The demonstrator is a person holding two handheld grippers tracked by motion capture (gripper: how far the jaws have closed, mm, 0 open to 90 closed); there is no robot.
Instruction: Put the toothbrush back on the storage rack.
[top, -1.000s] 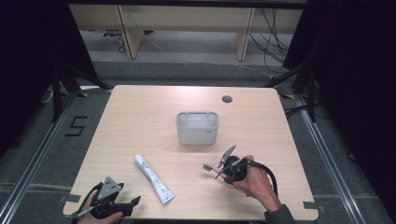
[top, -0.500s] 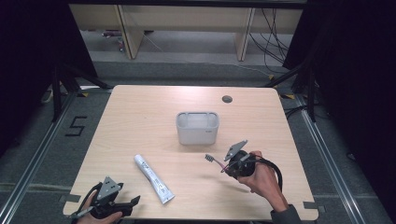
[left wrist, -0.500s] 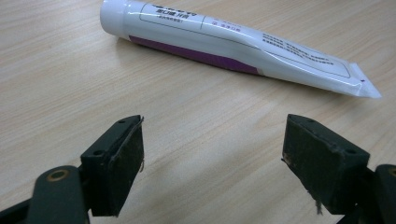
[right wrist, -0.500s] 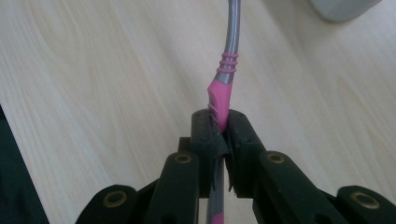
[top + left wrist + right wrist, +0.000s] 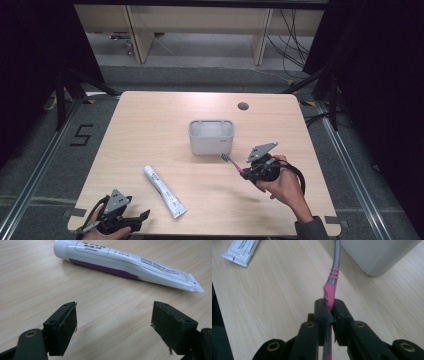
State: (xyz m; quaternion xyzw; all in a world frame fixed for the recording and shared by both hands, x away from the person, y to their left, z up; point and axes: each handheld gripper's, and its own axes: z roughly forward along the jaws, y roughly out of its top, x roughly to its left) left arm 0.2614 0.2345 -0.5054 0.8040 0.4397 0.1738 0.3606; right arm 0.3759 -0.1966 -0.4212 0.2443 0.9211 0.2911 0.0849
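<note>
My right gripper [image 5: 246, 172] [image 5: 329, 308] is shut on a grey and pink toothbrush [image 5: 231, 162] [image 5: 332, 282], held off the table with its bristle head pointing toward the grey plastic bin [image 5: 211, 136] [image 5: 377, 253]. The bin stands upright at the table's middle. A white and purple toothpaste tube [image 5: 164, 191] [image 5: 125, 262] lies flat on the wood at the front left, its cap pointing away from the person. My left gripper [image 5: 139, 218] [image 5: 113, 325] rests near the front left edge, open, nothing between its jaws, the tube just beyond them.
The wooden table [image 5: 150, 125] has a round cable hole [image 5: 243, 106] at the back right. Dark curtains and metal stands flank both sides. A shelf unit with cables stands behind the table's far edge.
The right hand has lifted the toothbrush and carried it toward the bin. The left gripper has stayed where it was.
</note>
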